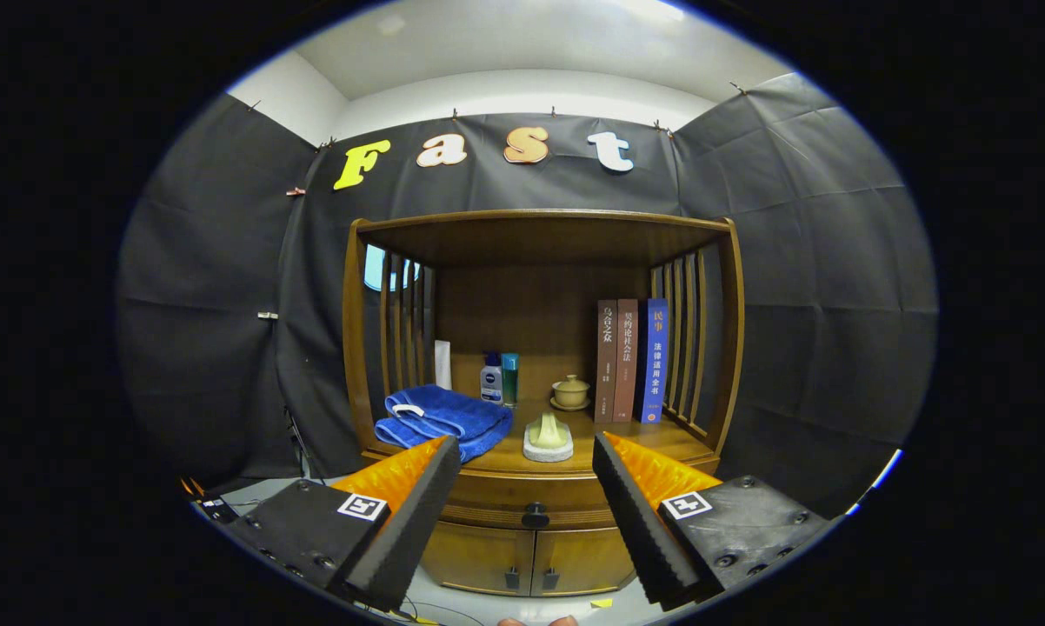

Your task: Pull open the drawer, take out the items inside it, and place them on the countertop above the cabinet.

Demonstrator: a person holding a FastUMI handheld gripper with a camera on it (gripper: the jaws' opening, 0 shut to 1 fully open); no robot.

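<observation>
A wooden cabinet [540, 348] stands ahead against the black cloth wall. Its drawer [522, 496] is closed, with a dark round knob [535, 516] between my fingertips and beyond them. My gripper [527, 456] is open, held in the air short of the cabinet and touching nothing. On the countertop [653, 439] above the drawer lie a folded blue towel [444, 420] and a pale brush on a white base [548, 437]. The drawer's inside is hidden.
At the back of the countertop stand two small bottles [499, 378], a lidded cup on a saucer [570, 392] and three upright books [631, 361]. Two small doors [531, 561] sit below the drawer. Slatted side rails and a top shelf enclose the countertop. A white floor lies below.
</observation>
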